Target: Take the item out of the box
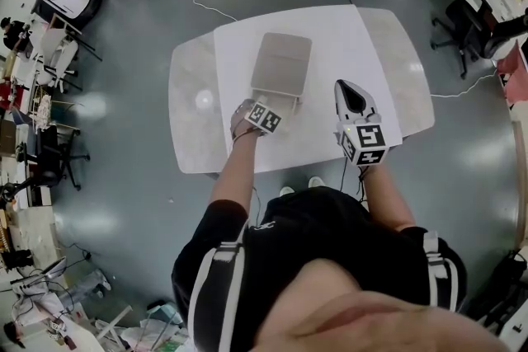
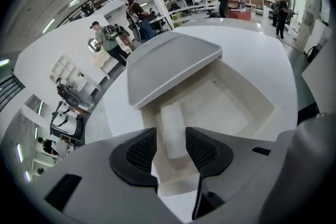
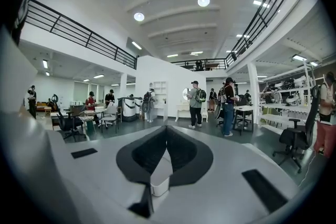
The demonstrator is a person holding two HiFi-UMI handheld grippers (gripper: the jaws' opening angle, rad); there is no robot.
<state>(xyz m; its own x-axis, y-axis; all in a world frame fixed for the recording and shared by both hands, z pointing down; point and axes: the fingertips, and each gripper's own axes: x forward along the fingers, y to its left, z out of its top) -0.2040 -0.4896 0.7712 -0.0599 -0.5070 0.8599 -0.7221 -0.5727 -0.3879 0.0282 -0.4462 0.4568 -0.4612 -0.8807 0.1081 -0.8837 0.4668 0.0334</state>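
A white box stands in the middle of the table (image 1: 375,45) with its lid (image 1: 281,62) tilted up. In the left gripper view the lid (image 2: 168,60) rises at the back and the cream tray (image 2: 236,107) lies open. A white oblong item (image 2: 171,115) rests in a slot at the tray's near left. My left gripper (image 2: 171,129) is at the box's front edge (image 1: 268,113), open, with the item in the gap between its pads. My right gripper (image 1: 342,88) is held to the right of the box, off the table. Its jaws (image 3: 166,128) are shut with nothing in them.
A white sheet covers the middle of the table. A cable (image 1: 202,0) runs over the grey floor beyond it, and an office chair (image 1: 462,21) stands at the right. People, desks and shelves show far off in both gripper views.
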